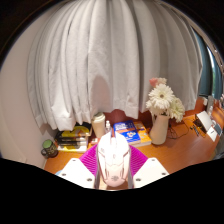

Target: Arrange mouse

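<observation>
A white, rounded plastic computer mouse (113, 160) is seen at bottom centre of the frame, clamped between the magenta pads (90, 158) of the hand-held gripper (113, 165); both fingers are pressed against its sides. The mouse appears lifted above the orange-brown wooden tabletop (185, 152), so the pick is judged done and the placing is left. No target spot can be identified.

Beyond the fingers, at frame centre, a blue-covered book (128, 131) is laid flat. To the right, a slim white vase with white daisy-like flowers (161, 112) is stood. At lower left, a stack of dark and yellow items (72, 138) is set on the tabletop. White pleated curtains (100, 60) fill the upper half.
</observation>
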### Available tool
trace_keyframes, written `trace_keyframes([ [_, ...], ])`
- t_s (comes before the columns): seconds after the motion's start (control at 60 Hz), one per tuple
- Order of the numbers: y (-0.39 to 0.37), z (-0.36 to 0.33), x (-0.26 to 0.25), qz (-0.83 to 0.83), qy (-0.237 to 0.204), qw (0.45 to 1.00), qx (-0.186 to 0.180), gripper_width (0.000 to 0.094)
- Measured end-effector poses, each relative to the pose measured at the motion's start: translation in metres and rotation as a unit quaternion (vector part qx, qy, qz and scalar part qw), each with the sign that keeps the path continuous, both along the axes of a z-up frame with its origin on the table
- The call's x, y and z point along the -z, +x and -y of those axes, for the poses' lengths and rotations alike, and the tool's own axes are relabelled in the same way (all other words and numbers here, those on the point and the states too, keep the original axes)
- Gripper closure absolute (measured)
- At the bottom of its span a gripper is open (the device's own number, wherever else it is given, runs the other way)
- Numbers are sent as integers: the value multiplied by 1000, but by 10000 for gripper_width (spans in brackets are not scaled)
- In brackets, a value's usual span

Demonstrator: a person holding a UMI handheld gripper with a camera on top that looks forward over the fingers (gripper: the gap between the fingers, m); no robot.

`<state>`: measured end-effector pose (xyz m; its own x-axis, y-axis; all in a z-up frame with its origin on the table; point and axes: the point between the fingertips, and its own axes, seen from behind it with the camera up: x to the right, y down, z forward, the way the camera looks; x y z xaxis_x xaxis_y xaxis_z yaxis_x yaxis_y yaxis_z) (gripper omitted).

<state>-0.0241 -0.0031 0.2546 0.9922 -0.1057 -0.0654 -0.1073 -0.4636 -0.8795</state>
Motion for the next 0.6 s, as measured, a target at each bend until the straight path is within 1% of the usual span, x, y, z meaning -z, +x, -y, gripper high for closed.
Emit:
trace_keyframes([
  [0.033,-29,-2,-5,-1,8,1000,-12,551],
  [0.1,-81,-6,2,1,3,999,-34,552],
  [0.167,-133,-7,27,-5,-12,998,-60,553],
  [0.2,-154,-4,49,-8,-19,997,-71,554],
  [0.233,-173,-2,69,-6,-43,996,-75,555],
  [0.317,-209,5,124,-9,-85,993,-82,556],
  [0.45,-240,20,213,10,-147,985,-89,554],
  [0.517,-248,25,242,21,-166,981,-97,555],
  [0.6,-257,31,261,20,-174,980,-95,557],
])
